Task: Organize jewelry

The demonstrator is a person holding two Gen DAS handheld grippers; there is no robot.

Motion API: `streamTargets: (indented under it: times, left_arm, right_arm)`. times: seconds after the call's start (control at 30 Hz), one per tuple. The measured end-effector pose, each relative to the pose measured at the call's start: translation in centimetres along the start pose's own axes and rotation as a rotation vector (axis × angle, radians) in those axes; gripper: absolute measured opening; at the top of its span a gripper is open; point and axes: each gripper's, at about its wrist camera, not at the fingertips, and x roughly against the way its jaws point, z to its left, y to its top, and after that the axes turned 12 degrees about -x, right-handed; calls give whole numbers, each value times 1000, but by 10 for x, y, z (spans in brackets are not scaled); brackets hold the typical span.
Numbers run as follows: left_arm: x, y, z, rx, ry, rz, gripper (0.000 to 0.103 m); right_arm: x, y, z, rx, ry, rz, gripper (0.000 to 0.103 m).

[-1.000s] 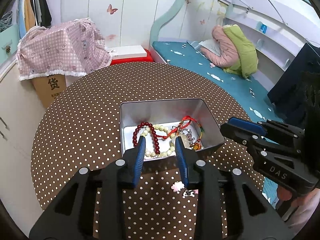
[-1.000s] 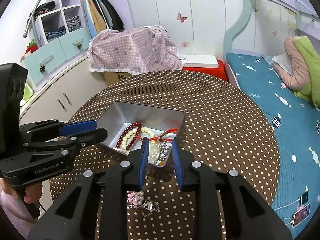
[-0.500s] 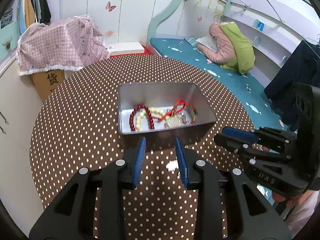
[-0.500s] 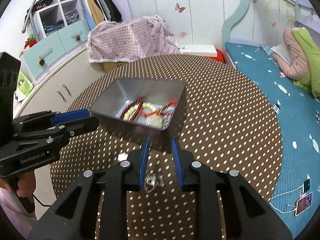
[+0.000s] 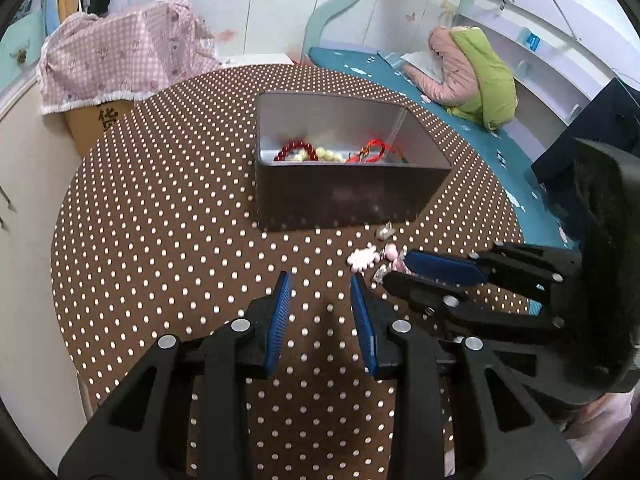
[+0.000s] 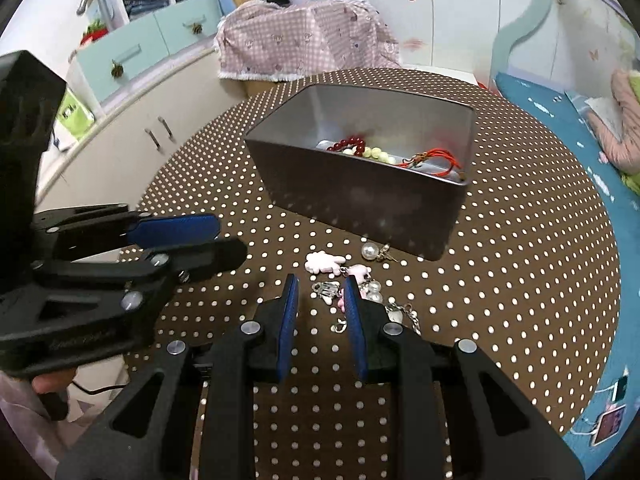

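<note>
A grey metal tin (image 5: 344,196) stands mid-table, holding a red bead bracelet (image 5: 294,148), cream beads and a red cord bracelet (image 6: 440,156). In front of the tin (image 6: 360,204) loose pieces lie on the cloth: a pink flower charm (image 6: 322,262), a pearl earring (image 6: 370,250), a silver charm (image 6: 326,290) and a chain (image 6: 404,314). My right gripper (image 6: 320,282) is open and low over them, with the silver charm lying just ahead between its tips, not pinched. My left gripper (image 5: 320,278) is open and empty over bare cloth, left of the pink flower (image 5: 362,258).
The round table's brown dotted cloth (image 5: 160,208) ends near both grippers. The right gripper (image 5: 396,268) and left gripper (image 6: 232,238) are close side by side. A bed (image 5: 472,80), white cabinets (image 6: 132,132) and a pink-covered box (image 5: 120,60) surround the table.
Both grippers drew back from above the tin and sank toward the cloth in front of it. The loose pieces now lie at the right gripper's tips. Jaw gaps are unchanged.
</note>
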Motion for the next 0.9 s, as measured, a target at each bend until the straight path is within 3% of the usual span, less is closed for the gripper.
streamTargets:
  times: [0.9]
  left_arm:
    - [-2, -19, 15, 87, -14, 17, 32]
  right_arm:
    - [-17, -38, 15, 278, -191, -89, 16]
